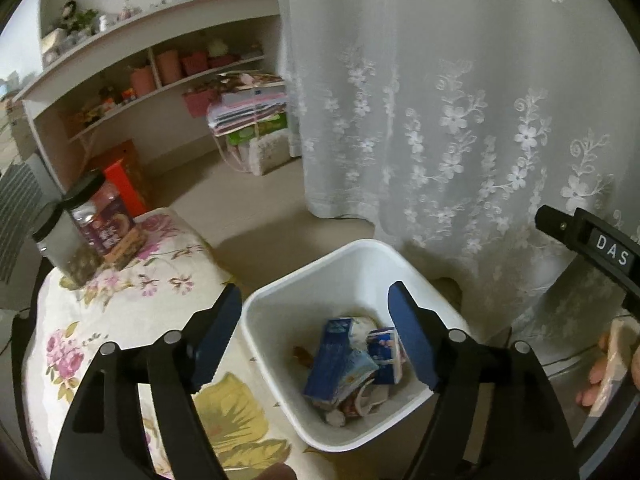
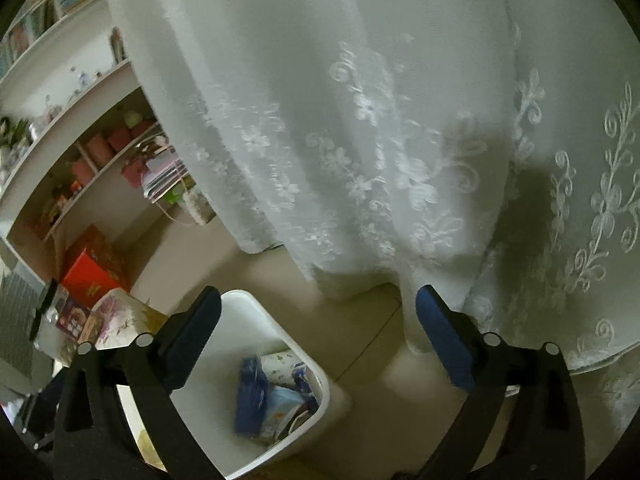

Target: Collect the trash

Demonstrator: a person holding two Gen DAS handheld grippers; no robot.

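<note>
A white square bin (image 1: 280, 300) stands on the floor beside a low table. Inside it lie several pieces of trash: a blue carton (image 1: 330, 360), a smaller blue and white carton (image 1: 384, 354) and crumpled wrappers. My left gripper (image 1: 316, 300) hangs open right above the bin's mouth, with nothing between its blue pads. In the right wrist view the bin (image 2: 248, 328) sits at the lower left, holding the same blue carton (image 2: 251, 396). My right gripper (image 2: 318, 296) is open and empty, with its left finger over the bin and its right finger over the floor.
A floral cloth (image 1: 120, 320) covers the low table, where two jars (image 1: 100, 224) stand at the far corner. A white lace curtain (image 1: 440, 120) hangs close behind the bin. Shelves (image 1: 140, 72) and a red box (image 1: 124, 188) are at the left. A hand (image 1: 600, 376) shows at the right edge.
</note>
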